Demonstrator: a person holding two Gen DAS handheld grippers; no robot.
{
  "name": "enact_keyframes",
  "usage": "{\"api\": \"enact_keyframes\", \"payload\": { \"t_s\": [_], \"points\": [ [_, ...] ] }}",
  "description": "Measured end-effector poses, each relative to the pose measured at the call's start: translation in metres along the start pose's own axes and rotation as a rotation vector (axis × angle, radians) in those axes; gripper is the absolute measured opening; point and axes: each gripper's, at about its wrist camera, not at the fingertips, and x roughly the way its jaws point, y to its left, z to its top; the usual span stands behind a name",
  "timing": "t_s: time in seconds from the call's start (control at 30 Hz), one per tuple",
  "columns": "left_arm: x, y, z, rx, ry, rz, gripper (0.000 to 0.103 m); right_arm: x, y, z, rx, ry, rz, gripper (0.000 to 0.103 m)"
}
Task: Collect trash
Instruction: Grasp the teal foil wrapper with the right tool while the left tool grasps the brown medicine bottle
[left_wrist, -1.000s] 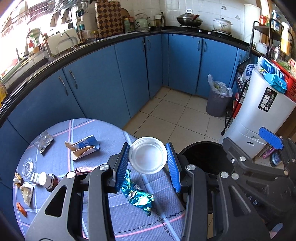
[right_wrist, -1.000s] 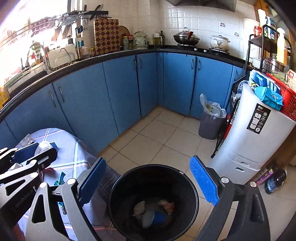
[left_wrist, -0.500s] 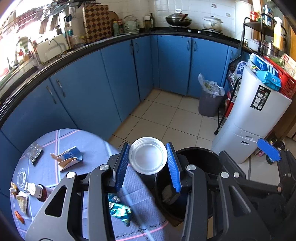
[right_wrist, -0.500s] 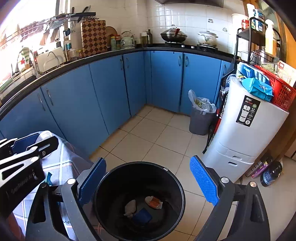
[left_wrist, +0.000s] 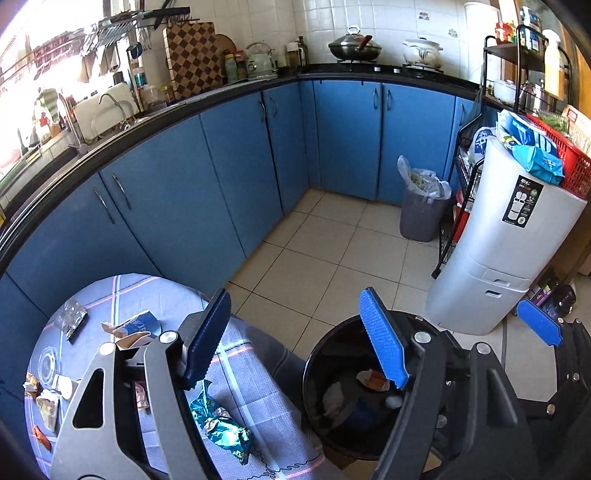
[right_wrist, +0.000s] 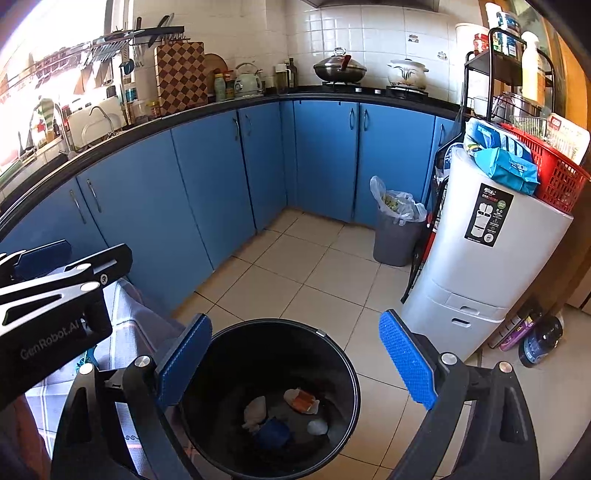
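My left gripper (left_wrist: 295, 338) is open and empty, above the gap between the round table (left_wrist: 255, 373) and the black bin (left_wrist: 314, 373). The white lid it held lies in the bin (right_wrist: 317, 427) among other scraps. My right gripper (right_wrist: 295, 363) is open and empty above the black bin (right_wrist: 347, 369). On the table lie a teal foil wrapper (left_wrist: 221, 424), a torn blue carton (left_wrist: 136, 328), a clear packet (left_wrist: 72, 319) and several small scraps at the left edge (left_wrist: 46, 402).
Blue cabinets (left_wrist: 207, 177) curve around the back. A grey bin with a bag (left_wrist: 421, 210) stands on the tiled floor (left_wrist: 325, 251). A white appliance (left_wrist: 509, 251) with a red basket stands at the right, bottles at its foot.
My left gripper moved right toward the bin, opened, and let go of the white lid, which now lies in the bin. The right gripper stayed open over the bin.
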Motion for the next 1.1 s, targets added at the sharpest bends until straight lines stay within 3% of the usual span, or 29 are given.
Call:
{"api": "enact_keyframes", "payload": {
  "t_s": [0.8, 1.1],
  "points": [
    [-0.014, 0.036, -0.010, -0.059, 0.002, 0.020, 0.072, -0.014, 0.029, 0.002, -0.050, -0.008, 0.025, 0.089],
    [-0.024, 0.082, -0.025, -0.118, -0.002, 0.069, 0.072, -0.017, 0.064, 0.000, -0.091, 0.001, 0.067, 0.090]
  ]
}}
